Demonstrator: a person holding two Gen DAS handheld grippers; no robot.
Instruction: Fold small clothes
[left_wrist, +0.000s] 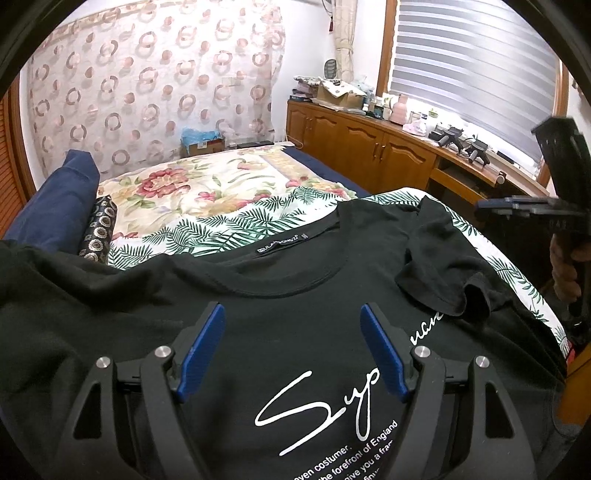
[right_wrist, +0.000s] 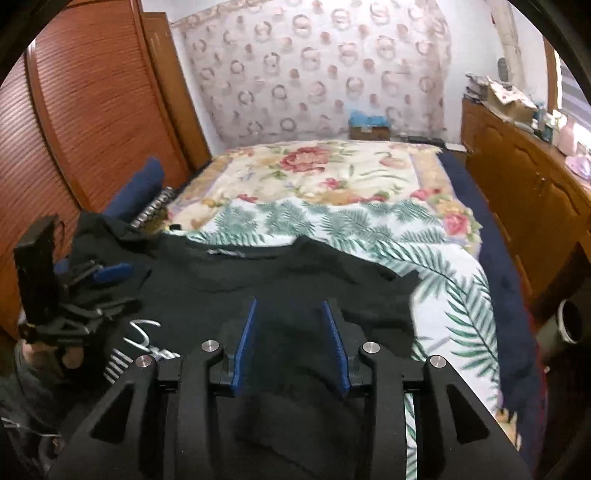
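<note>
The left gripper (left_wrist: 291, 347), jaws apart and empty, hovers over the chest of the black tee (left_wrist: 295, 295), which lies flat on the bed (left_wrist: 229, 225), collar away. The right gripper (right_wrist: 291, 343), also apart, is nearer the crumpled right sleeve (left_wrist: 439, 269).

Matt black cloth t-shirt (left_wrist: 295, 295) (printed lettering); glossy wooden cabinet (left_wrist: 369, 147).

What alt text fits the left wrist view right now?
A black T-shirt with white script print lies front-up on a leaf-print sheet, and the open left gripper hovers over its chest. One sleeve is folded inward; the right gripper shows at the right edge.
</note>
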